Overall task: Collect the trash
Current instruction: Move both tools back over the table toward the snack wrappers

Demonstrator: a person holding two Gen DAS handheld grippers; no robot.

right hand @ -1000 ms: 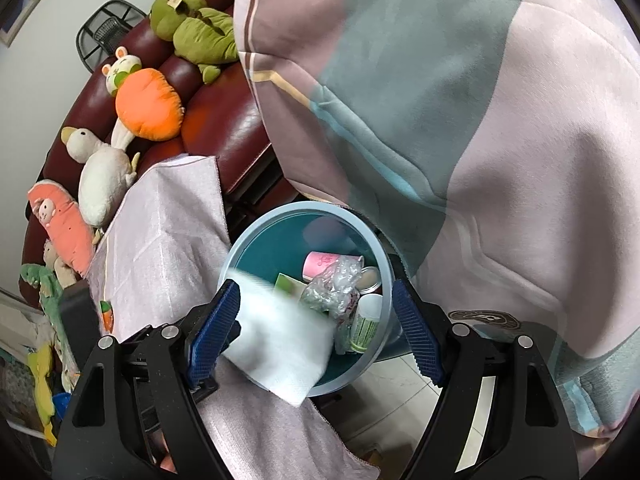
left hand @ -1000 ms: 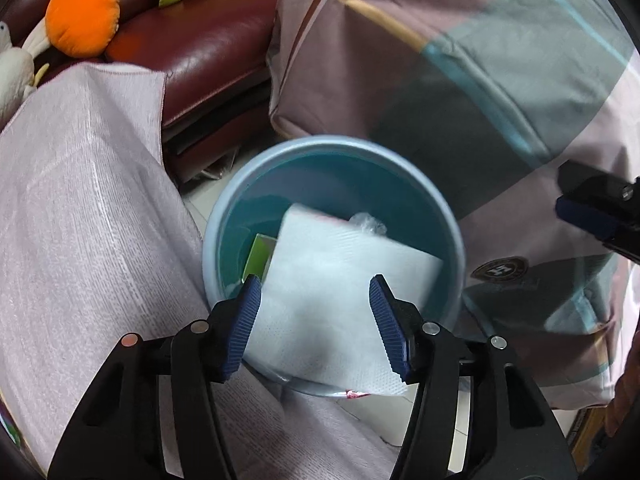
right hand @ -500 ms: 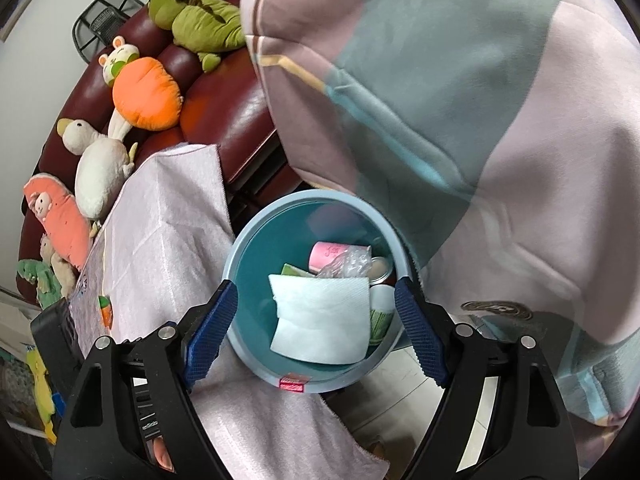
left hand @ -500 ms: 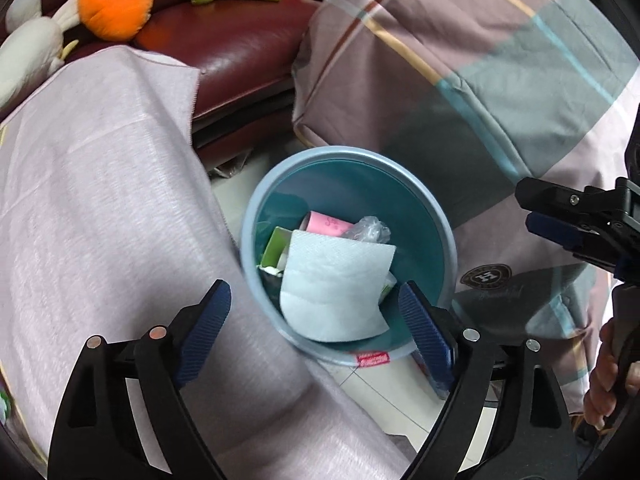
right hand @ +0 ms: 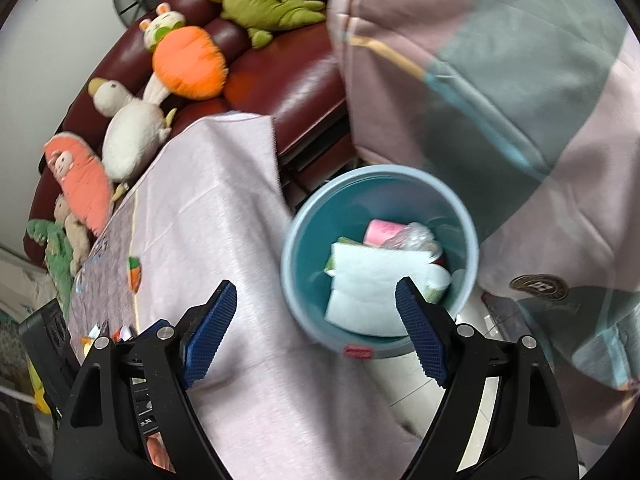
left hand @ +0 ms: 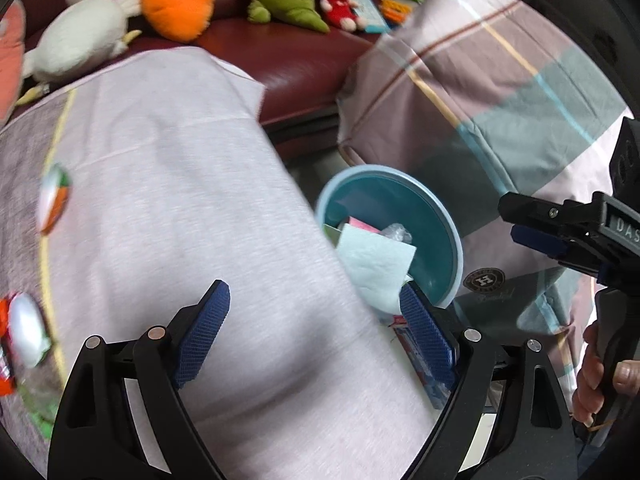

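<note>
Both tongs are released and carry nothing. My left gripper (left hand: 314,334) stands wide over the pale pink cloth (left hand: 180,200) covering the table, only cloth between its pads. My right gripper (right hand: 316,330) is spread too, straddling that table's edge and the near rim of the bin (right hand: 474,240).

Bin sits on the floor just past the table's edge, tucked between it and the plaid blanket (right hand: 520,100), which I judge makes for a short drop from the table.

White tissue (right hand: 368,288) lies on top of the trash inside, tilted against the near wall, one corner up. It is flat, soft, lightly creased. Under it: a pink tube (right hand: 384,230), crinkled clear plastic (right hand: 414,236), a green carton edge (right hand: 336,258).

More litter shows at the table's far left edge (left hand: 24,328), blurred. Probably next.
</note>
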